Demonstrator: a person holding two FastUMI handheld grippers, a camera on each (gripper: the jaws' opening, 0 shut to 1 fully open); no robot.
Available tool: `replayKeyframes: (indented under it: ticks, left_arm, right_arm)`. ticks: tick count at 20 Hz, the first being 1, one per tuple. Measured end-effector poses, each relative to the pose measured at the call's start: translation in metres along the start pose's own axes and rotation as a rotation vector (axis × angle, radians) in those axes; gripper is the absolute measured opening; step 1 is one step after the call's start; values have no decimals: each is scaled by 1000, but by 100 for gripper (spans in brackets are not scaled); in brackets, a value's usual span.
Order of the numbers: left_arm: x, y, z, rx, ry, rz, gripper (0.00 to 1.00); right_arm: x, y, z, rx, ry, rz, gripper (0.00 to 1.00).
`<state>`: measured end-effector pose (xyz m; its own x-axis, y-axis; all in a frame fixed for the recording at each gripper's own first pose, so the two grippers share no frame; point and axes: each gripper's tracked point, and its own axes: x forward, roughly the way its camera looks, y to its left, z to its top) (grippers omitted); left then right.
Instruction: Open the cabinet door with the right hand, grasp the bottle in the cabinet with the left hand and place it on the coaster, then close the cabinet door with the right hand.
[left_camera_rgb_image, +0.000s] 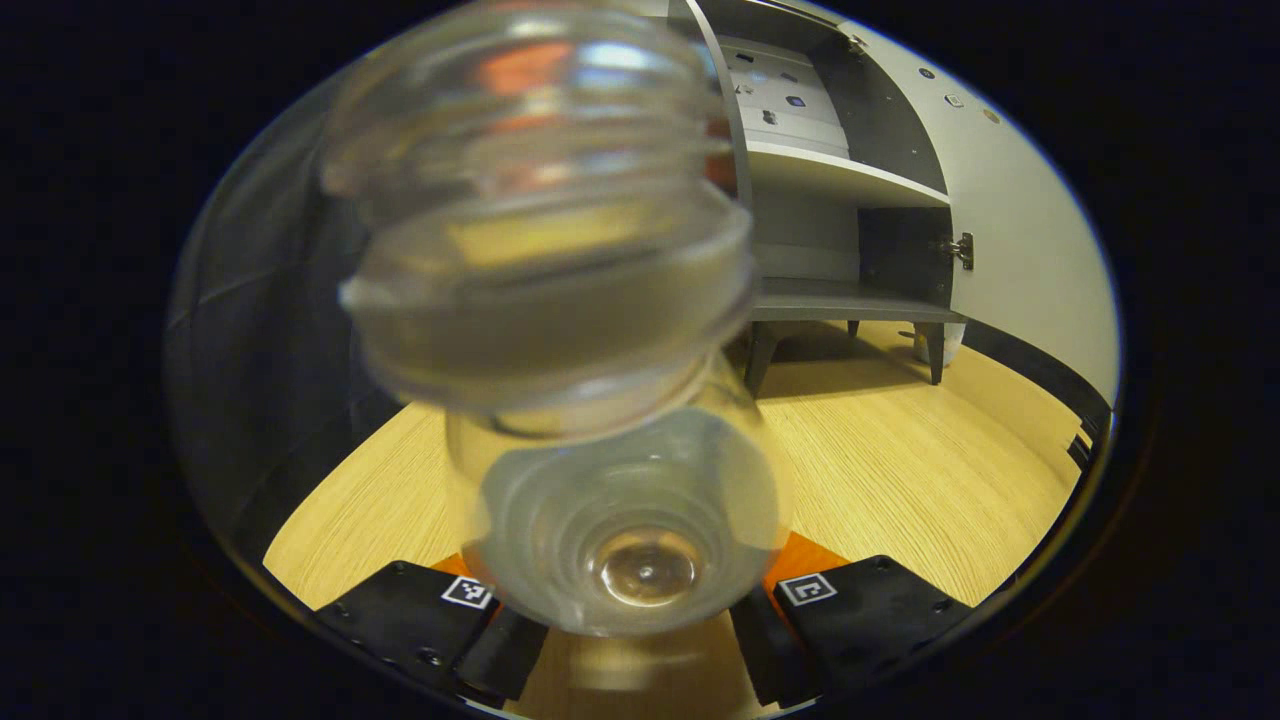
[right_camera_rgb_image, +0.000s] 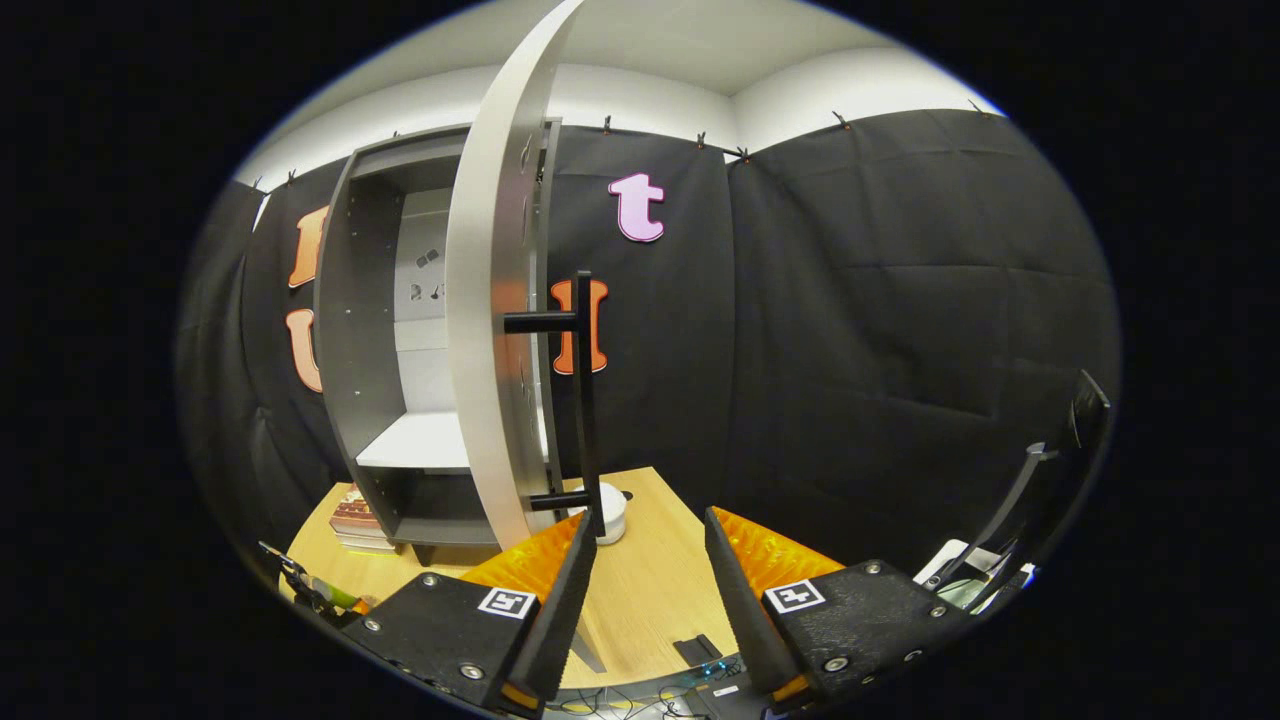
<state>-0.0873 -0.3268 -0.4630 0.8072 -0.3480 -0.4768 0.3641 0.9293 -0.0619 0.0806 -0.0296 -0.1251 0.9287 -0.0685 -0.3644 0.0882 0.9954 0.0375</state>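
Clear bottle (left_camera_rgb_image: 600, 400) fills frame centre, clamped in the left claw (left_camera_rgb_image: 640, 600); right claw (right_camera_rgb_image: 650, 570) gapes beside the open cabinet door (right_camera_rgb_image: 490, 330).

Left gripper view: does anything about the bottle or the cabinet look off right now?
Nothing looks spilled or damaged. The clear bottle sits between the left tool fingers, looming close to the camera and looking empty. The cabinet behind stands open, its shelves bare, its door swung wide.
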Motion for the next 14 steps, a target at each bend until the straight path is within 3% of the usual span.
replayKeyframes:
  ticks: [3,14]
  left_arm:
    - [13,-3,15,39,2,-16,84]
    - [37,-2,-4,81,132,-33,86]
  right_arm:
    - [-1,1,0,3,0,2,69]
    - [-1,0,-1,17,-2,-8,69]
